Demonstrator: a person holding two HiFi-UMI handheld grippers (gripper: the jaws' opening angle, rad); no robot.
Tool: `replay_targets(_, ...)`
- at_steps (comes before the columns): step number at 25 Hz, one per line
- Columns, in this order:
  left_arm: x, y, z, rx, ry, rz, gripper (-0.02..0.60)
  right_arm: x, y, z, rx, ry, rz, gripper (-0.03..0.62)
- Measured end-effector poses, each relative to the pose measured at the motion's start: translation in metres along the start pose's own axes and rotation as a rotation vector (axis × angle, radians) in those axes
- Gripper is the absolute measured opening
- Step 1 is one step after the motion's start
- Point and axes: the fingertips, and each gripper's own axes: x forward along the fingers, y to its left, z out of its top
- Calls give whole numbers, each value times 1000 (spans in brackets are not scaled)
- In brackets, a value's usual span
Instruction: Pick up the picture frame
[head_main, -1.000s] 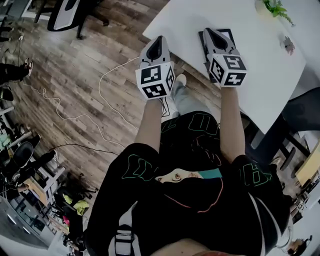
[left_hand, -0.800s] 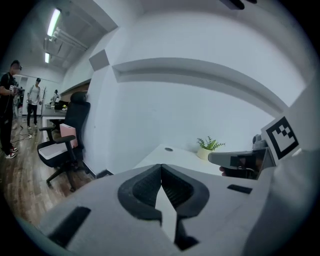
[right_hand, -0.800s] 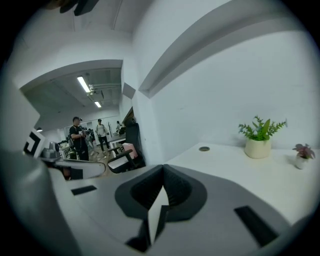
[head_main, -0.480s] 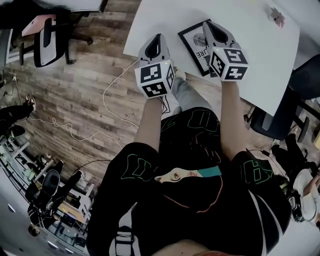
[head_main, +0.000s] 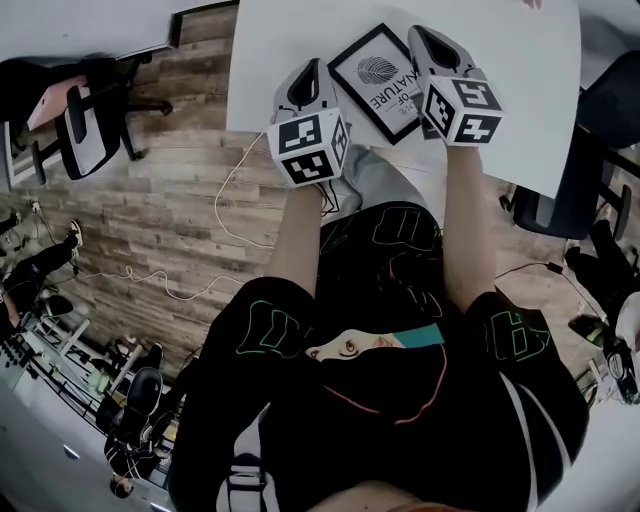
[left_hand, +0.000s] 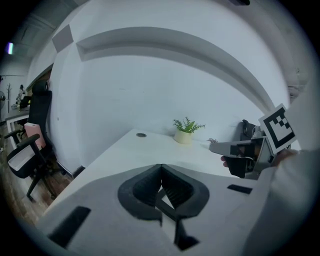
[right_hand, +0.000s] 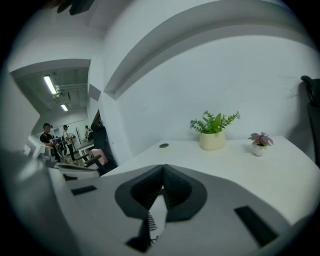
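Left tongs (head_main: 309, 80) are closed tight with nothing between the jaws. Right tongs (head_main: 428, 42) are closed and empty too. Both are held over the white counter (head_main: 510, 100), pointing forward and slightly down. The frame (head_main: 372, 82) lies flat on the counter between them, just right of the left tongs, with its right part hidden under the right tongs; I cannot tell if they touch. Its long axis runs diagonally in the head view, with the picture's top up-left and its bottom down-right. A plant (right_hand: 212, 131) stands farther back.

Left gripper (head_main: 311, 72) and right gripper (head_main: 424, 38) hold jaws together.
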Motion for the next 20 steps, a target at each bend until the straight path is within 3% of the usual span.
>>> replay_targets(20,23,-20,-21,134,131,-29,8,-3,-25,-10,-25,62,-16,5)
